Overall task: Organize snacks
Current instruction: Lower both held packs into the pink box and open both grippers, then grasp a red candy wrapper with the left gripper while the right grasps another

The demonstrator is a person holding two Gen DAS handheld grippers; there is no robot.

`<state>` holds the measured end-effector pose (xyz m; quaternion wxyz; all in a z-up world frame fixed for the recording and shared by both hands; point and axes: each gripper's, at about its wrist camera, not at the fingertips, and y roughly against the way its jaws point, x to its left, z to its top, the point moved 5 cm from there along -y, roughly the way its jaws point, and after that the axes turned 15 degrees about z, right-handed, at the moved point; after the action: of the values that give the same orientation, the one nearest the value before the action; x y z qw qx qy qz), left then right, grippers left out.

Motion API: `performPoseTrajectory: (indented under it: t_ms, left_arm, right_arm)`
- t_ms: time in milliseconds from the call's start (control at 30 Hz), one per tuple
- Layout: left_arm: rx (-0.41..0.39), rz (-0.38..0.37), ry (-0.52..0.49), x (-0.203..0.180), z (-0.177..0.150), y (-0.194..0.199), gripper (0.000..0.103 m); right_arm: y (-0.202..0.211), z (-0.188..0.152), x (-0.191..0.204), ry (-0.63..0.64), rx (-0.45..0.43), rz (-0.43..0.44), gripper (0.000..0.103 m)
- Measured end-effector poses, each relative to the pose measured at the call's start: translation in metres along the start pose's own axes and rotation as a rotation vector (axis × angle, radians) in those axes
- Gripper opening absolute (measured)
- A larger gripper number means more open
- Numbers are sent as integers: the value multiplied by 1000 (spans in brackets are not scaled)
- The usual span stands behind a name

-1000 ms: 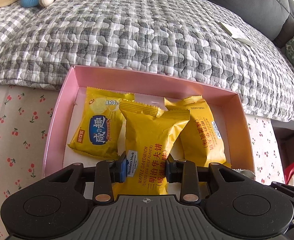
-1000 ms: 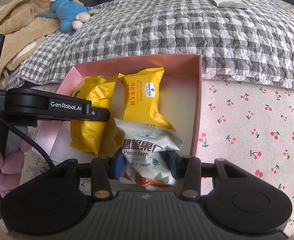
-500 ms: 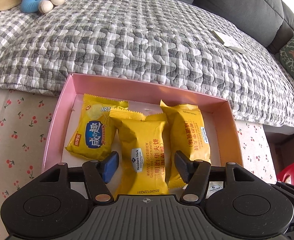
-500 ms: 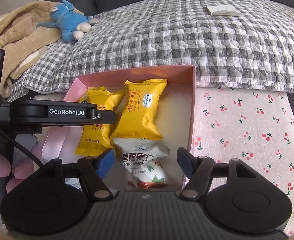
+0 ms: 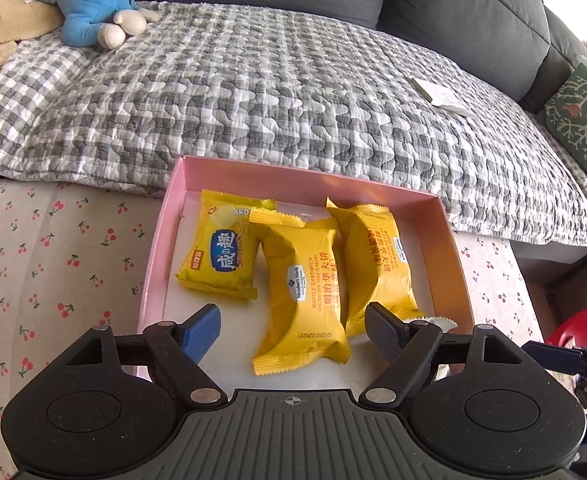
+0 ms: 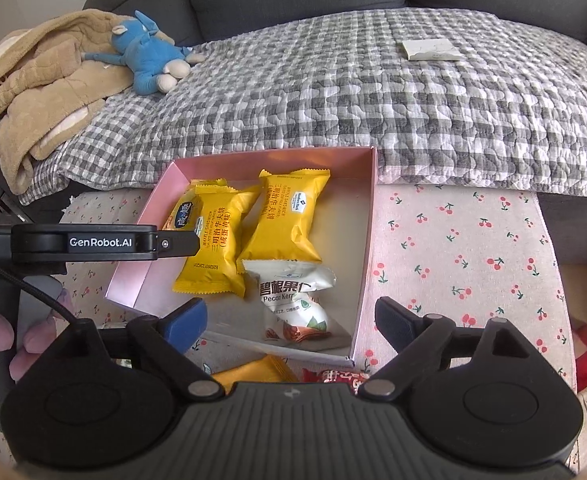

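My left gripper (image 5: 291, 326) and right gripper (image 6: 289, 322) have just been opening, both wide and empty above the pink box (image 6: 367, 248) at frame centre.

left wrist view: looked forward and steeply down along its fingers, close above the pink box (image 5: 449, 236), from its near left side | right wrist view: same downward pitch, close above the box's near right corner (image 6: 367, 240) | shared: box, checked quilt (image 5: 293, 100), blue plush toy (image 6: 149, 56)
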<state>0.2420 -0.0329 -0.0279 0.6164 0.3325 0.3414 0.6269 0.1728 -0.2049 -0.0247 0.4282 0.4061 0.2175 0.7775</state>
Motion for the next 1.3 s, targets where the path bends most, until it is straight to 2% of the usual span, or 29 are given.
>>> performPoseTrajectory:
  t_ms: [333, 667, 867, 1000, 1133, 1300]
  left_arm:
    - [-46, 3, -9, 34, -43, 31, 90]
    - [-78, -5, -39, 42, -84, 53, 93]
    - [-115, -16, -84, 33, -100, 68, 94]
    - [-141, -39, -123, 22, -110, 76, 95]
    - [-188, -89, -186, 5, -118, 81, 95]
    - [-252, -157, -282, -23, -121, 83, 95]
  right_arm:
    - [19, -27, 14, 21, -4, -36, 97]
    - [31, -52, 26, 53, -10, -59, 99]
    - [35, -67, 25, 72, -30, -70, 101]
    - [44, -83, 19, 156, -58, -77, 102]
    - [54, -89, 8, 212, -117, -97, 102]
    - [57, -97, -11, 295, -130, -105, 102]
